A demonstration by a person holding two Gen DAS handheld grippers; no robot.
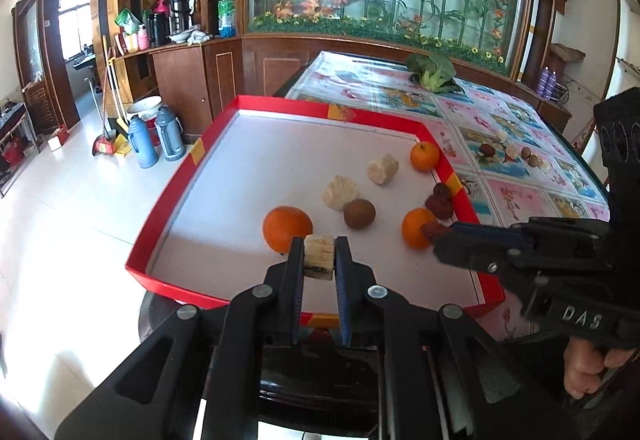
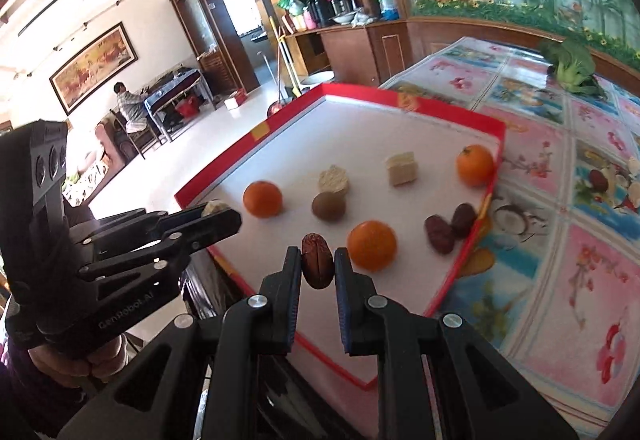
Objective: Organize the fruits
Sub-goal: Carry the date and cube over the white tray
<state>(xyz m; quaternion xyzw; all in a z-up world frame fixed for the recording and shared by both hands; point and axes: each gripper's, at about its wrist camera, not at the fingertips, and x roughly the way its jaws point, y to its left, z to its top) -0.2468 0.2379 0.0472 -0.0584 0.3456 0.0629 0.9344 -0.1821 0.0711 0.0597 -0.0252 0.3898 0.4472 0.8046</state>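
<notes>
A red-rimmed white tray [image 1: 224,119] [image 2: 496,131] lies on the table. In it are three oranges [image 1: 287,228], two pale chunks [image 1: 340,192], a brown round fruit [image 1: 359,213] and two red dates [image 1: 439,206]. My left gripper [image 1: 319,255] is shut on a pale chunk [image 1: 319,256] above the tray's near edge; it also shows in the right wrist view [image 2: 218,213]. My right gripper [image 2: 317,266] is shut on a red date [image 2: 317,260] beside an orange [image 2: 372,246]; it also shows in the left wrist view [image 1: 434,230].
The table has a flowered cloth [image 2: 580,240]. A leafy green vegetable [image 1: 434,73] lies at its far side. Several small fruits [image 1: 508,151] lie on the cloth right of the tray. A wooden cabinet [image 1: 180,79] and thermos flasks [image 1: 156,135] stand to the left.
</notes>
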